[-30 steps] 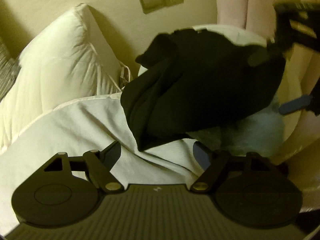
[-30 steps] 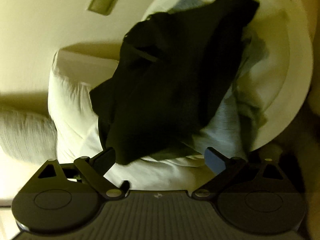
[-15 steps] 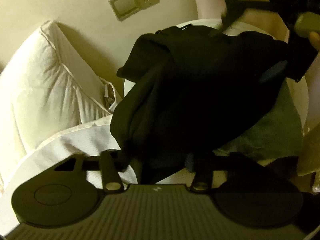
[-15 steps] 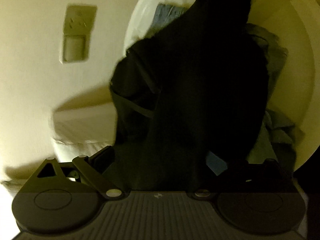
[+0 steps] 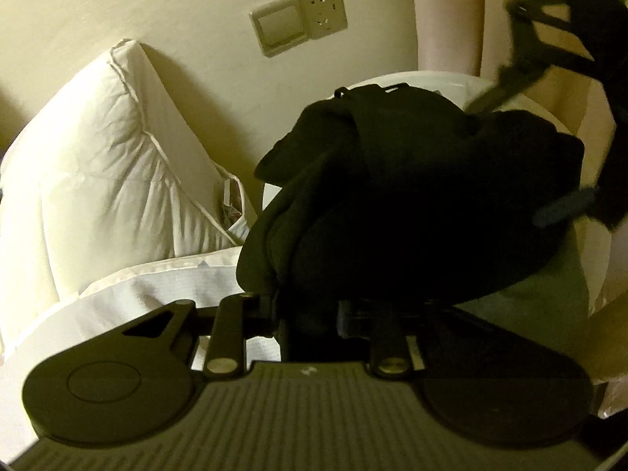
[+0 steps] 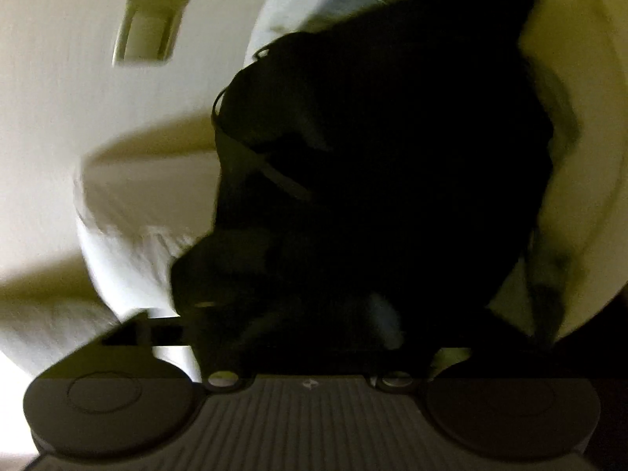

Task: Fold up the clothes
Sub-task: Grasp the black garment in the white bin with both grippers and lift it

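A crumpled black garment (image 5: 412, 196) lies heaped over a round white basket (image 5: 431, 78). My left gripper (image 5: 308, 314) is at the heap's near lower edge; its jaws are closing and pinch a fold of the black cloth. My right gripper (image 5: 526, 153) reaches in from the upper right, with one finger on each side of the garment's far end. In the right wrist view the black garment (image 6: 392, 137) fills the frame and buries the right gripper (image 6: 314, 314). Only one blue pad (image 6: 384, 314) shows there, so its grip is unclear.
A grey-blue garment (image 5: 541, 298) lies under the black one in the basket. A white pillow (image 5: 98, 176) leans on the wall at left, above a white sheet (image 5: 137, 294). A wall switch and socket (image 5: 298, 19) sit above, with a pale curtain (image 5: 447, 19) behind the basket.
My left gripper moved in to the black garment and its jaws came together on a fold. My right gripper came down onto the far side of the heap, which now hides its fingers.
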A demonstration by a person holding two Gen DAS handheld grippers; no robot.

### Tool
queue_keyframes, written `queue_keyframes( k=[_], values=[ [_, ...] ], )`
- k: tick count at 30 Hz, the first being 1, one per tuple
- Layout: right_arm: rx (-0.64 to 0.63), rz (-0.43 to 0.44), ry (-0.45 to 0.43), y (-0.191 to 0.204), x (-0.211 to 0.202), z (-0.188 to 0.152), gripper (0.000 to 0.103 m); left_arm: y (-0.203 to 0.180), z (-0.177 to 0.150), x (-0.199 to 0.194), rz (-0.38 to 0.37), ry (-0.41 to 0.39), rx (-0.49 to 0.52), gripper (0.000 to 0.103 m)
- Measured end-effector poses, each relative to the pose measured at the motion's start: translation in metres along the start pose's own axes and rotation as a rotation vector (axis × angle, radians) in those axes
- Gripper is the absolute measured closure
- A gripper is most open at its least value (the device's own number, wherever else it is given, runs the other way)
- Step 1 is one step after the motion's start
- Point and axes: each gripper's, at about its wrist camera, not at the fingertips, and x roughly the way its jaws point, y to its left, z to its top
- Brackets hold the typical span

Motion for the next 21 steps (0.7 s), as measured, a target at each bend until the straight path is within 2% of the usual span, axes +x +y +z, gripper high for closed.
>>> queue_keyframes(
  k=[6, 10, 11, 12, 13, 14, 16, 17, 19, 21],
  values=[
    [0.169, 0.049, 0.07, -0.03, 0.003, -0.017, 0.003, 0.004, 0.001, -0.004, -0.007, 0.009, -0.035, 0.081],
    [0.214, 0.03, 0.066, -0.049, 0.023, -0.011, 0.002, 0.002, -0.002, 0.0, -0.006, 0.018, -0.035, 0.083],
    [0.227, 0.037, 0.051, -0.057, 0.025, -0.006, 0.004, 0.002, -0.002, -0.002, -0.008, 0.012, -0.033, 0.083],
    [0.217, 0.066, 0.021, -0.054, 0.023, -0.003, 0.024, 0.003, -0.002, -0.005, -0.015, 0.002, -0.038, 0.083],
    [0.203, 0.098, -0.011, -0.05, 0.022, 0.0, 0.032, 0.005, -0.002, -0.009, -0.027, -0.012, -0.051, 0.083],
    [0.143, 0.098, -0.037, -0.042, 0.018, 0.001, 0.035, 0.007, -0.002, -0.011, -0.037, -0.021, -0.062, 0.083],
    [0.008, 0.086, -0.088, -0.023, 0.01, 0.002, 0.047, 0.008, -0.002, -0.008, -0.037, -0.013, -0.075, 0.078],
    [-0.059, 0.08, -0.113, -0.013, 0.006, 0.002, 0.048, 0.01, -0.003, -0.003, -0.031, 0.0, -0.084, 0.075],
    [-0.113, 0.05, -0.116, -0.008, 0.009, 0.001, 0.047, 0.012, -0.005, 0.009, -0.038, 0.022, -0.106, 0.075],
    [-0.102, 0.025, -0.102, -0.009, 0.02, 0.005, 0.046, 0.011, -0.006, 0.015, -0.039, 0.022, -0.103, 0.084]
  ],
)
